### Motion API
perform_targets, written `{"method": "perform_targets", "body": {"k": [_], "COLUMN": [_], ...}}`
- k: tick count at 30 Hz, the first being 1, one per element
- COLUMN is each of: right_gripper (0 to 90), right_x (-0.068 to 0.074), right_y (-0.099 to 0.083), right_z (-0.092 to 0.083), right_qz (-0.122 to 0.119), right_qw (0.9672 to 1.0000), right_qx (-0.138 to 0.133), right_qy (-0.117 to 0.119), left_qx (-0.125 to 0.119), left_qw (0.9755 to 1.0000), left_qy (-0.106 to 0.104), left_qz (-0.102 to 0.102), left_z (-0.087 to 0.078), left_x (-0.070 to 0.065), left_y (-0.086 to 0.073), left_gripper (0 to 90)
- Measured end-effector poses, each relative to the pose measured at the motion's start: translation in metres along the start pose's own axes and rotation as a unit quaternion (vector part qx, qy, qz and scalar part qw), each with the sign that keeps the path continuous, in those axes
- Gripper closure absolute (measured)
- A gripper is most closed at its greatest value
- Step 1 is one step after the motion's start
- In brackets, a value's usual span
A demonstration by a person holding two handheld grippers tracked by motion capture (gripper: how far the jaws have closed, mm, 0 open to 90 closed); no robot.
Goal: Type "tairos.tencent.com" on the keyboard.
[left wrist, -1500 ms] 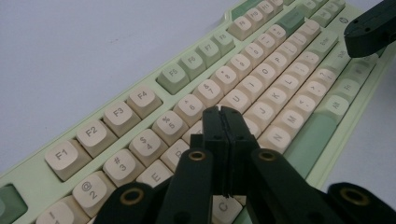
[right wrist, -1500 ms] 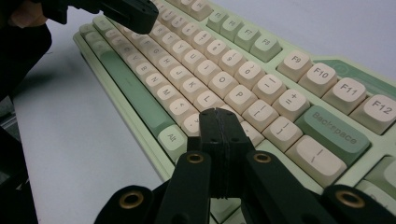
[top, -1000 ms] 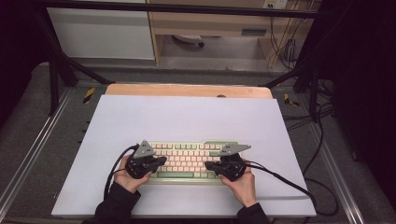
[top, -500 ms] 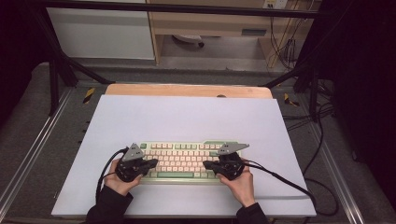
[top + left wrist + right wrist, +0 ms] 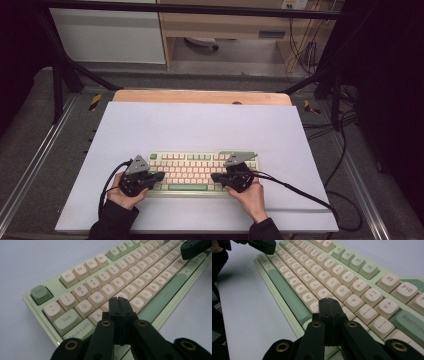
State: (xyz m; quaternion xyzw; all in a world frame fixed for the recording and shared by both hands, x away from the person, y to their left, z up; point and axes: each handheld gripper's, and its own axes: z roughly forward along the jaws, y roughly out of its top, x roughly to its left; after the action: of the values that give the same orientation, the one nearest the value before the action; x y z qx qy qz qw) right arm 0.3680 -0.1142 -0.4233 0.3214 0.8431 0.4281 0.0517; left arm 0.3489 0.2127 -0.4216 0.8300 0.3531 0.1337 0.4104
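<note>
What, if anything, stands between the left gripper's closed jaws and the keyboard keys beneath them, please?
Nothing visible does: the left gripper, jaws shut, sits right over the keyboard near the A and S keys, with no object between.

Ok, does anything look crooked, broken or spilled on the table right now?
Nothing stands out. The keyboard lies square on the white mat, keys all in place, no spills. Both the left gripper and right gripper are shut over its ends.

Pale green keyboard [image 5: 200,171] with cream keys and green spacebar, flat near the white table's front edge
</note>
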Motion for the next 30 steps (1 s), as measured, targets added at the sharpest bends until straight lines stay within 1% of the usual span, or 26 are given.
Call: {"method": "perform_targets", "body": {"k": [8,15,17,21,25,30], "right_gripper": [90.0,90.0,90.0,90.0,90.0,90.0], "right_x": [0.000,0.000,0.001,0.001,0.000,-0.004], "right_y": [-0.004,-0.006,-0.005,-0.003,-0.002,-0.003], "right_z": [0.007,0.011,0.010,0.004,-0.003,-0.010], "right_qz": [-0.002,-0.007,-0.004,-0.008,-0.011,-0.005], "right_qw": [0.9999,0.9999,0.9999,1.0000,0.9999,0.9999], "right_qx": [0.011,0.011,0.011,0.004,0.002,-0.005], "right_qy": [0.003,0.003,0.002,0.001,-0.009,-0.012], "left_qx": [0.002,0.000,-0.001,-0.001,0.000,0.001], "left_qw": [1.0000,1.0000,1.0000,1.0000,1.0000,0.9999], "left_qy": [-0.003,-0.003,-0.003,-0.005,-0.007,-0.010], "left_qz": [0.001,0.001,0.001,0.003,0.007,0.009], "left_z": [0.001,0.001,0.001,0.002,0.003,0.005], "left_x": [0.000,-0.001,-0.001,-0.003,-0.005,-0.008], "left_y": [-0.001,-0.001,0.000,0.001,0.002,0.004], "left_gripper": [89.8,89.8,89.7,89.7,89.7,89.7]}}
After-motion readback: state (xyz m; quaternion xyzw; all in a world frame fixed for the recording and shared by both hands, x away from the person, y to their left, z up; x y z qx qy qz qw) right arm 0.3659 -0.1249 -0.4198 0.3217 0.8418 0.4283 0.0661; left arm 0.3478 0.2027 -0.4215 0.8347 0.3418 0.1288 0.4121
